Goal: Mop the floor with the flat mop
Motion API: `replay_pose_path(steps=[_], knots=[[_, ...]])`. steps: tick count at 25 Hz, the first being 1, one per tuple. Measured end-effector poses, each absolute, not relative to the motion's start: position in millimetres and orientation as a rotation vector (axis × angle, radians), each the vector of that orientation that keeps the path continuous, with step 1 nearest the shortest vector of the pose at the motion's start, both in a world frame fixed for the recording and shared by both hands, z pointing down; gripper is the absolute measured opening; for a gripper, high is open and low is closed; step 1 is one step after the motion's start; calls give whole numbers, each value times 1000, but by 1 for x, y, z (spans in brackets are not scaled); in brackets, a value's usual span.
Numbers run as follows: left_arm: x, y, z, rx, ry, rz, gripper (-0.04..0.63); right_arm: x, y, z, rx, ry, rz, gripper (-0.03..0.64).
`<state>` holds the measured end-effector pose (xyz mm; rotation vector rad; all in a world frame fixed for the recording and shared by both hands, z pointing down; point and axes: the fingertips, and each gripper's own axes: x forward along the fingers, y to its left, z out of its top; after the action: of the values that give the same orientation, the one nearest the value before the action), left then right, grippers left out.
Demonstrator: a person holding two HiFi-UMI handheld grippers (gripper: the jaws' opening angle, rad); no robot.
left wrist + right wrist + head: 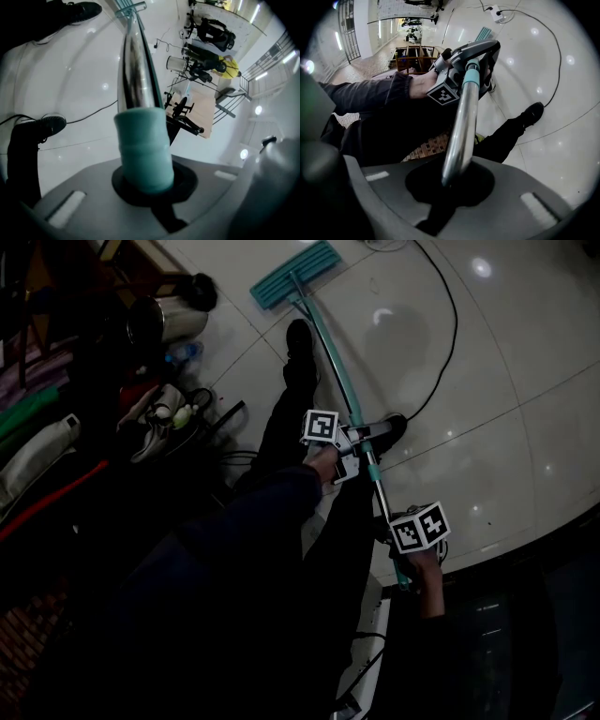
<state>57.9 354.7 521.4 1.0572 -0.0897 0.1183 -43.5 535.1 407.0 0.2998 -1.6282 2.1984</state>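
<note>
The flat mop has a teal head [293, 273] lying on the white tiled floor [506, 381] at the top of the head view. Its silver and teal handle [339, 390] slants down to both grippers. My left gripper [345, 452] is shut on the handle about halfway along; in the left gripper view its jaws [145, 183] clamp the teal collar [143, 150] of the pole. My right gripper [403, 563] is shut on the handle's near end. In the right gripper view the silver pole [461, 122] rises from those jaws [450, 183] towards the left gripper [471, 51] and the mop head [483, 33].
A black cable [452, 324] curves over the floor right of the mop, leading to a power strip [497, 13]. The person's shoes [300, 338] stand beside the handle. A steel flask [164, 320] and clutter [164, 418] crowd the left. Dark flooring [544, 624] borders the tiles at lower right.
</note>
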Motion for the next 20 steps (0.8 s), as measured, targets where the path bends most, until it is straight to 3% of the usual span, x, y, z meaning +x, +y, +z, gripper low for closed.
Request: replay_pose_path(steps=[9,20], knots=[[44,262,549,1036,-124,144,0,-61,434,418,307,-1592,2249,25],[-14,23,562,1042,-124,139,0,-116,197,437,318,-1610,2196,25]])
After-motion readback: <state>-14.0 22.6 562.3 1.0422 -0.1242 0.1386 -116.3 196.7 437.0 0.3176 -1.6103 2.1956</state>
